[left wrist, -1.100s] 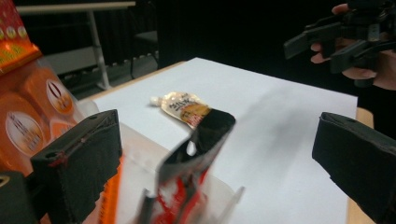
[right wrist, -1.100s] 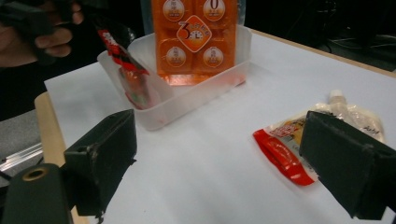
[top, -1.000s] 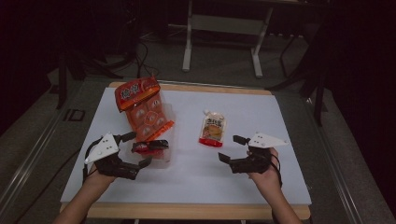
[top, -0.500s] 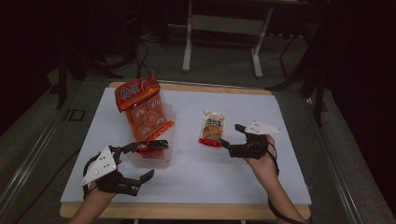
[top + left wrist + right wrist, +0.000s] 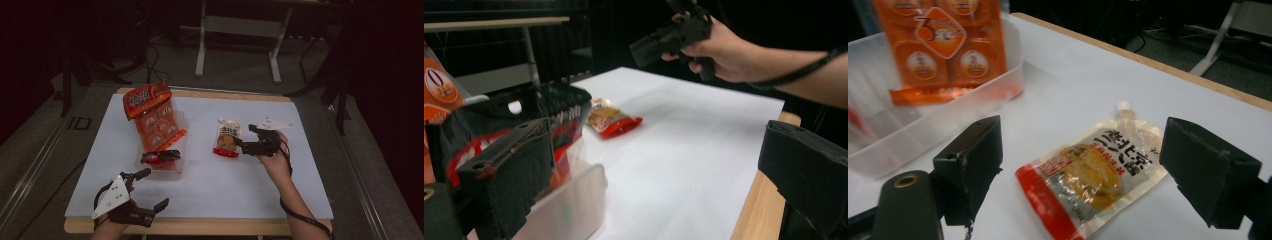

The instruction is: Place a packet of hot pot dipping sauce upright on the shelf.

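Right gripper (image 5: 243, 145) moved up to flat spouted snack pouch, red bottom (image 5: 1093, 172); jaws just closing some, wide, empty, pouch between. Slippery: may slide away. Left gripper (image 5: 150, 187) wide, empty.

The table (image 5: 300, 200) carries a clear bin (image 5: 172, 172) left of centre and a spouted pouch (image 5: 227, 140) right of centre, the two well apart. A tall snack pack (image 5: 152, 117) stands tilted in the bin's far part; a smaller packet (image 5: 160, 158) lies in its near part. The right gripper (image 5: 243, 145) sits just right of the pouch, the pouch ahead between its spread jaws. The left gripper (image 5: 150, 190) lies at the table's near-left edge, near side of the bin.
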`<action>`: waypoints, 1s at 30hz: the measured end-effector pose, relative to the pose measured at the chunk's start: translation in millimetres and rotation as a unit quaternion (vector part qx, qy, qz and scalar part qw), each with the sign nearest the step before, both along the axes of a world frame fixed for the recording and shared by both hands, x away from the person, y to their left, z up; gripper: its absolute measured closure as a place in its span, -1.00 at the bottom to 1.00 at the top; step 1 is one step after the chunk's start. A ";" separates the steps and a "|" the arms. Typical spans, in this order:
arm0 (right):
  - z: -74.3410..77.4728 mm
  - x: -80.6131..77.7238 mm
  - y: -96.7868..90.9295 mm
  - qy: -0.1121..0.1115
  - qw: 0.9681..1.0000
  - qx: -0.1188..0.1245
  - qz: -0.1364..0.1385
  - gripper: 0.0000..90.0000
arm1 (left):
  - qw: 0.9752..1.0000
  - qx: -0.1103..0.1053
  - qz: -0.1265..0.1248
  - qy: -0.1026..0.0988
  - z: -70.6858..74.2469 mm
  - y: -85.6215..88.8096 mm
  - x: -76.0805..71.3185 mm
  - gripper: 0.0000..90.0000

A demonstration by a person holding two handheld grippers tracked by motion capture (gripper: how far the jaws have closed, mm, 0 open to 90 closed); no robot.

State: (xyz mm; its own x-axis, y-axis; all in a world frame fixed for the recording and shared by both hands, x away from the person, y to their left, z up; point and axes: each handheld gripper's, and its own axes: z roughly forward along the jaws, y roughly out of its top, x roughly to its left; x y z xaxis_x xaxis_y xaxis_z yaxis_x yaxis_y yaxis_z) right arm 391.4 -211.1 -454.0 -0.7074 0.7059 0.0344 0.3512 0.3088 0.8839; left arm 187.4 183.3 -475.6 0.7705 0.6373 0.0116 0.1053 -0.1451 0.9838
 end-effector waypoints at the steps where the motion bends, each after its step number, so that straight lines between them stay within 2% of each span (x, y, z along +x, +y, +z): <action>1: 0.0 0.0 0.0 0.000 1.000 0.000 0.000 -0.61 | 1.000 0.000 -0.002 0.001 -1.2 0.5 -1.2 -0.95; 3: -3.0 11.3 2.2 0.004 1.000 0.002 -0.002 -0.57 | 1.000 0.004 -0.002 0.001 -3.2 2.0 -4.0 -0.95; 4: -4.3 16.6 3.1 0.005 1.000 0.002 -0.002 -0.56 | 1.000 0.000 -0.004 0.001 -5.1 3.7 -6.6 -0.95; 7: -6.3 24.1 4.2 0.006 1.000 -0.001 0.002 -0.56 | 1.000 -0.004 -0.002 -0.001 -6.2 5.4 -9.3 -0.95; 9: -11.1 37.8 6.4 0.011 1.000 -0.013 -0.007 -0.50 | 1.000 -0.001 0.006 0.000 -8.1 7.6 -13.0 -0.95; 12: -12.6 42.3 6.8 0.012 1.000 -0.014 -0.009 -0.49 | 1.000 0.004 0.011 0.001 -10.1 9.0 -16.2 -0.95; 13: -17.9 55.9 8.4 0.016 0.999 -0.023 -0.017 -0.40 | 1.000 0.006 0.012 0.001 -10.9 9.7 -17.9 -0.95; 17: -24.9 68.4 10.3 0.028 0.999 -0.030 -0.023 -0.37 | 1.000 0.008 0.021 0.005 -12.8 13.8 -23.9 -0.95; 20: -32.9 79.9 12.6 0.048 0.997 -0.051 -0.027 -0.29 | 0.999 0.012 0.031 0.009 -13.2 16.2 -27.5 -0.95; 22: -37.7 86.7 12.8 0.063 0.996 -0.051 -0.034 -0.33 | 0.999 0.010 0.037 0.008 -12.8 18.6 -29.7 -0.95; 24: -39.9 90.2 12.6 0.069 0.996 -0.051 -0.038 -0.32 | 0.999 0.005 0.040 0.010 -12.8 21.0 -30.9 -0.95; 27: -48.5 101.0 13.4 0.084 0.993 -0.063 -0.047 -0.32 | 0.999 0.007 0.047 0.014 -13.8 23.0 -32.4 -0.95; 29: -54.3 105.5 13.5 0.086 0.991 -0.086 -0.055 -0.31 | 0.999 0.007 0.050 0.013 -13.6 23.9 -33.2 -0.95; 30: -54.3 105.5 13.5 0.086 0.991 -0.086 -0.055 -0.31 | 0.999 0.007 0.050 0.013 -13.6 23.9 -33.2 -0.95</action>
State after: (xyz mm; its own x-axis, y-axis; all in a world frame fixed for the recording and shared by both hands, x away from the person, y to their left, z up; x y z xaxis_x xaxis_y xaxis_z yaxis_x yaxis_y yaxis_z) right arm 496.9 -197.5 -508.2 -0.6206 0.7839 0.0208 0.5318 0.4013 0.7457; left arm 154.2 207.2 -489.2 0.7026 0.7116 0.0026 0.1452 -0.1469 0.9784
